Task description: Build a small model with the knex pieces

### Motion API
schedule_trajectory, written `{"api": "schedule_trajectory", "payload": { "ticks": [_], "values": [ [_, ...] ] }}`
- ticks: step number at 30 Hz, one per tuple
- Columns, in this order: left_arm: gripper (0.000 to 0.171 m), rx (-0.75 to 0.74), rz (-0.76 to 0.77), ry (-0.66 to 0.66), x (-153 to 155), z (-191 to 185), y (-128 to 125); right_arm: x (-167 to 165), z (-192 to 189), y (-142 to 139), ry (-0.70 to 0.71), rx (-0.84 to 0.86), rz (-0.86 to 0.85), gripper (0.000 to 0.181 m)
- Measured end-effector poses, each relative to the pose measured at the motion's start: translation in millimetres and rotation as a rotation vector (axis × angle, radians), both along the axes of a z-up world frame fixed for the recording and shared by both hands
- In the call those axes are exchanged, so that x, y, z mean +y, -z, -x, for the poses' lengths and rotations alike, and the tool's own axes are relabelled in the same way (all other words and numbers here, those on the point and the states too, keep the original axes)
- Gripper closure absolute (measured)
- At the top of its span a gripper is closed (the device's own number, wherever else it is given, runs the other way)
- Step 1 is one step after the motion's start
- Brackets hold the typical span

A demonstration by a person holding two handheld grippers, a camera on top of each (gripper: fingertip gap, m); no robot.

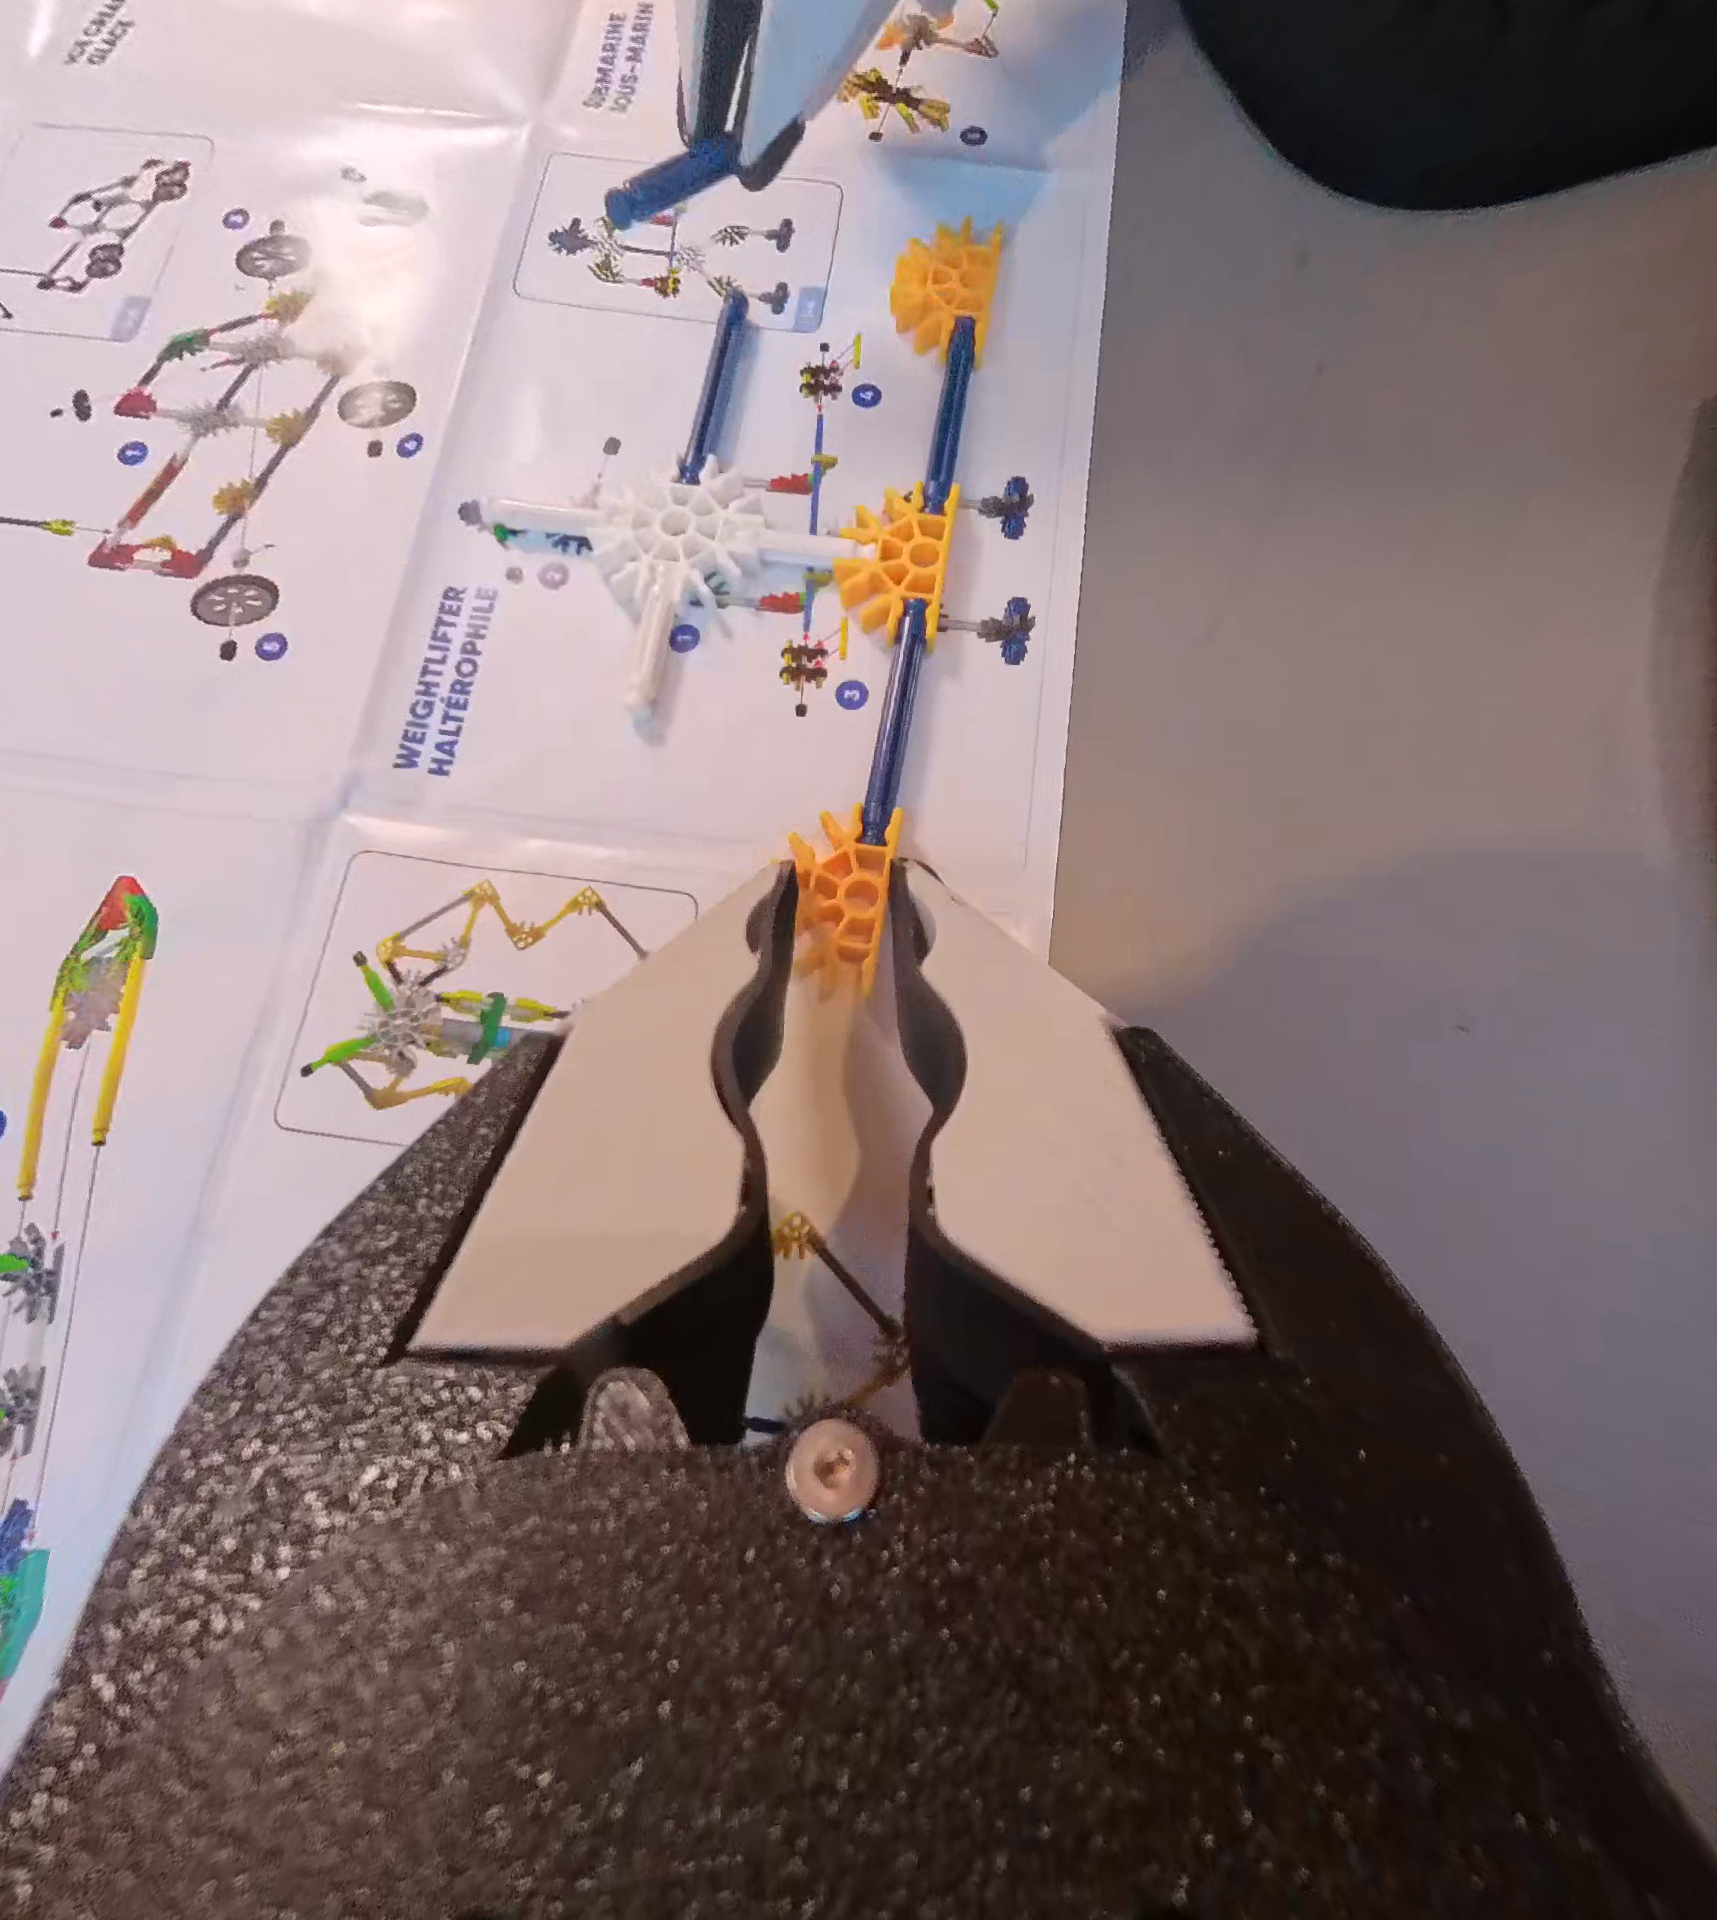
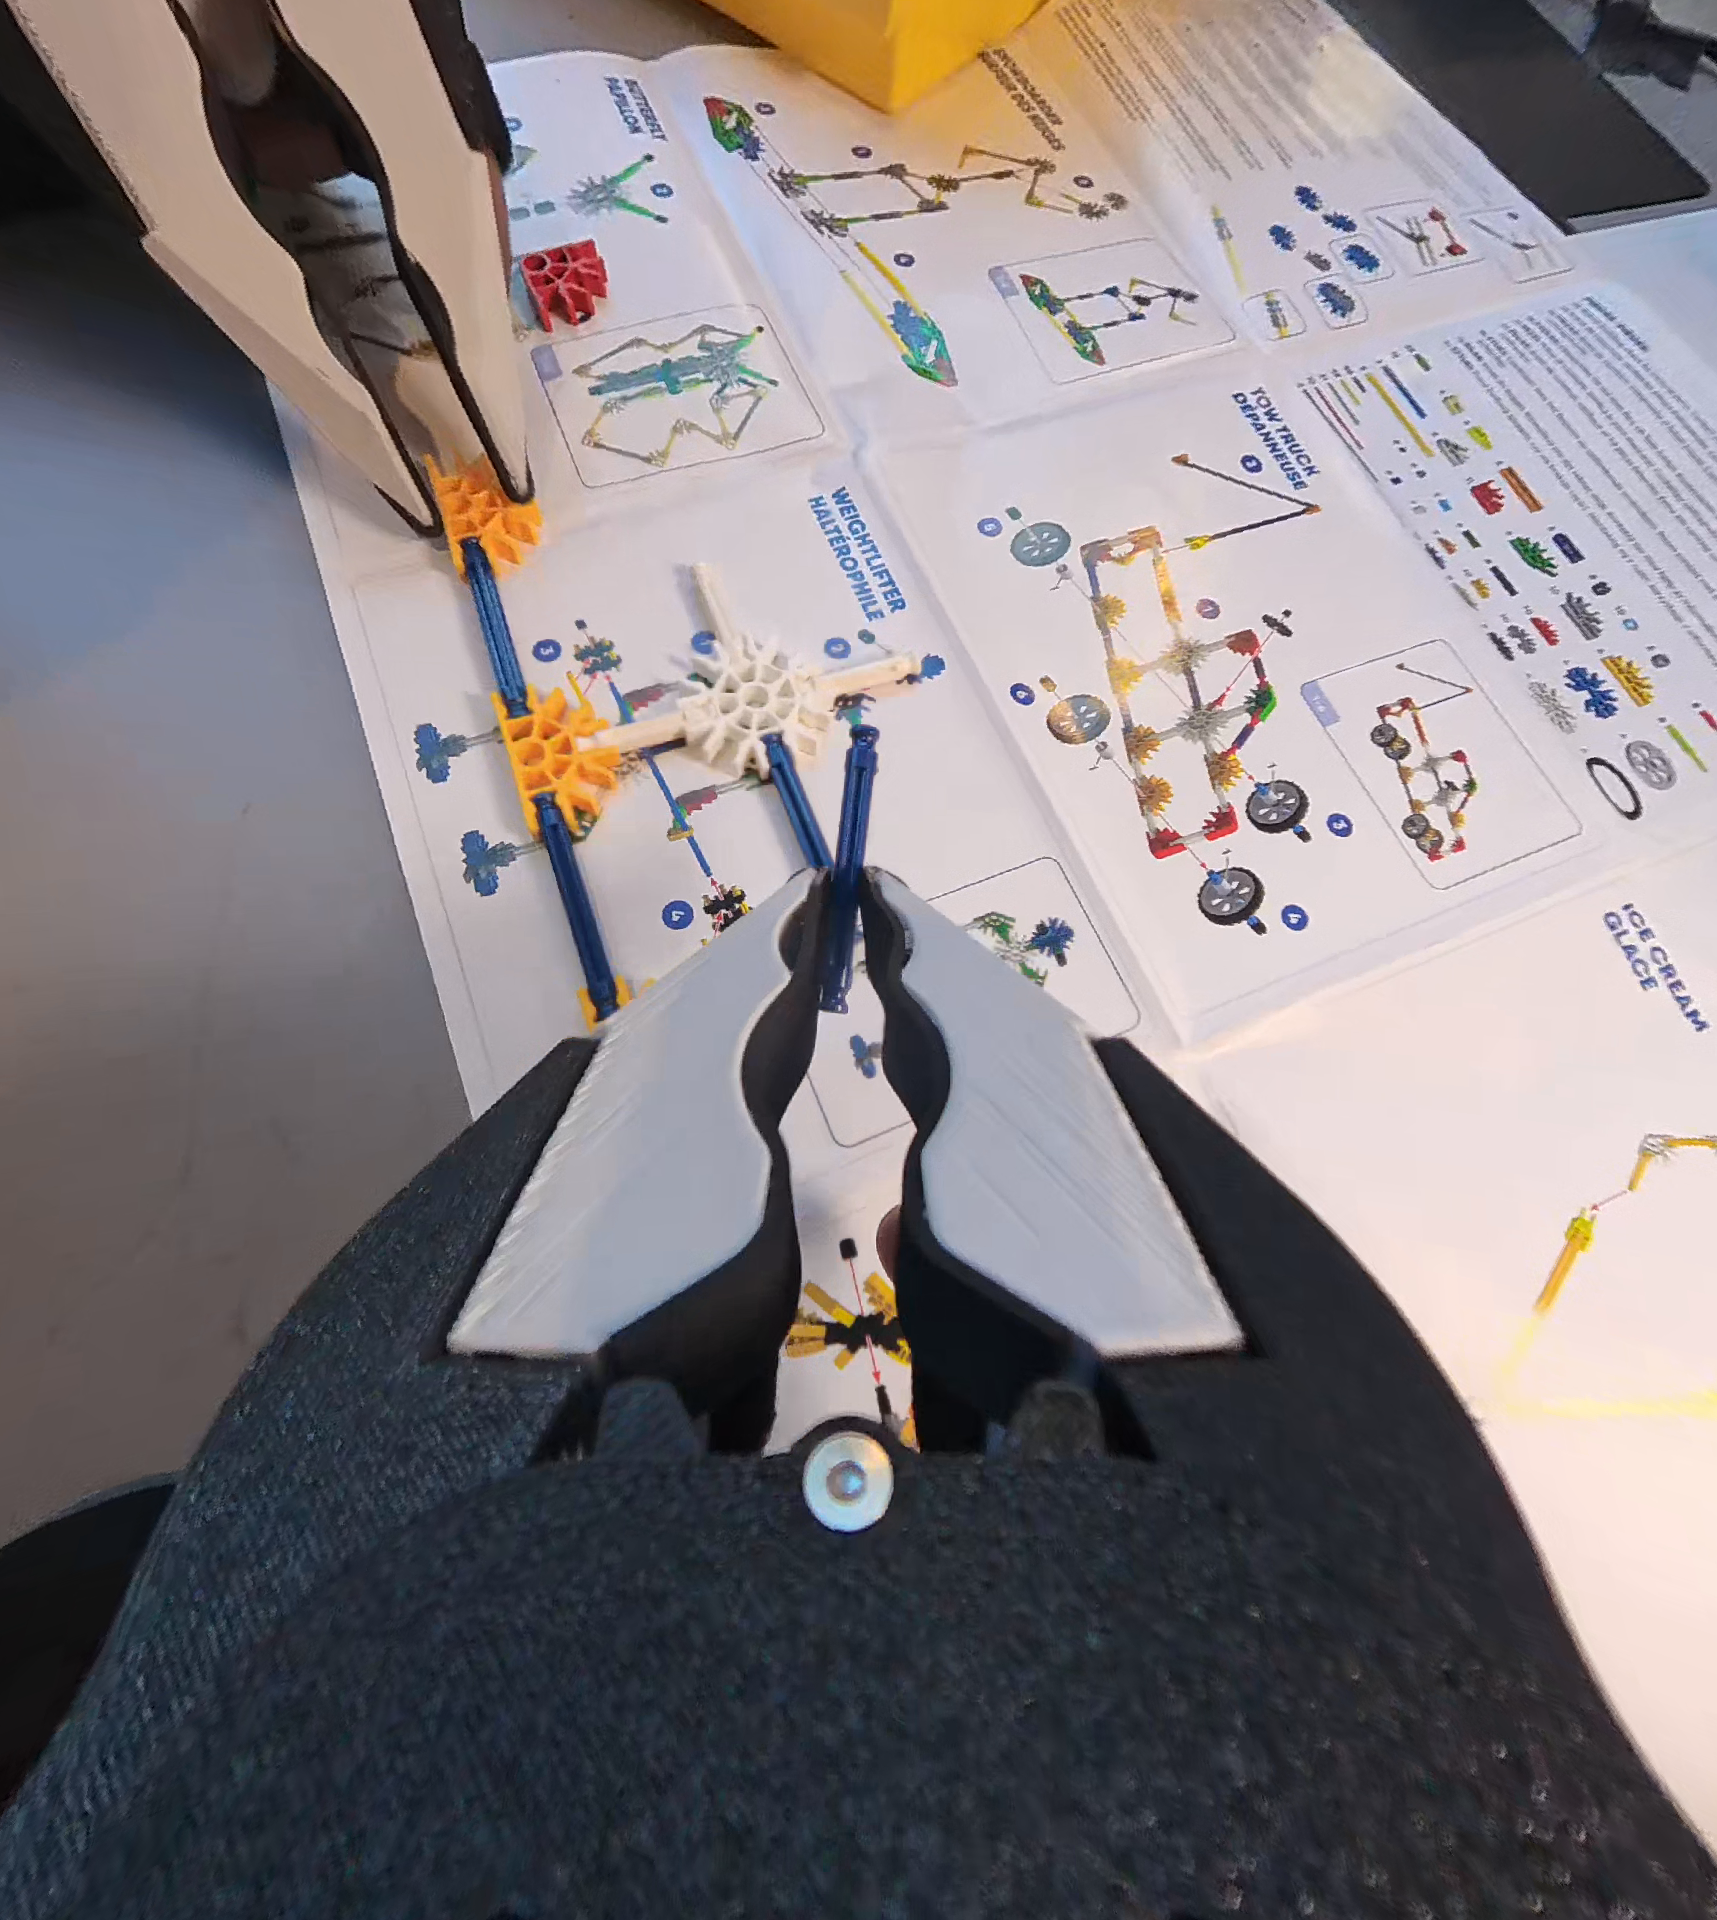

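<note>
A grey table [image 2: 106, 727] carries an unfolded instruction sheet [image 2: 1093, 966]; a yellow box [image 2: 885, 42] rests on the sheet.

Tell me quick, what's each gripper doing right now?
Left gripper: closed on the end orange connector of the rod assembly.
Right gripper: closed on a loose blue rod.

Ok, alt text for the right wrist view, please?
The right gripper is shut on a loose blue rod over an instruction sheet. Beyond, the left gripper clamps an orange connector of a rod-and-connector assembly.
</note>
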State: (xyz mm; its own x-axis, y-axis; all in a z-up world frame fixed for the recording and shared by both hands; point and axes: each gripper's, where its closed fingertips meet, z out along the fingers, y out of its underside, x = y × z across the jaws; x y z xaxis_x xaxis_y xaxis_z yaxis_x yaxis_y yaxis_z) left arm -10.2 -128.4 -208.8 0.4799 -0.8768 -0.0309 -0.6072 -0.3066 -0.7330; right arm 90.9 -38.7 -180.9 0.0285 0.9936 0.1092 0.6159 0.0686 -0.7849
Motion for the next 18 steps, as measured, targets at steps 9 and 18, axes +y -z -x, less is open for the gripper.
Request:
{"api": "schedule_trajectory", "payload": {
  "ticks": [9, 18],
  "values": [
    [0.147, 0.005, -0.057, -0.052, 9, -13, -4, -7, 2, -1, -0.041, 0.033, 0.008, 0.177],
    [0.147, -0.206, -0.107, -0.045, 10, -20, -39, -36, 10, -10, -0.165, 0.066, 0.010, 0.177]
  ]
}}
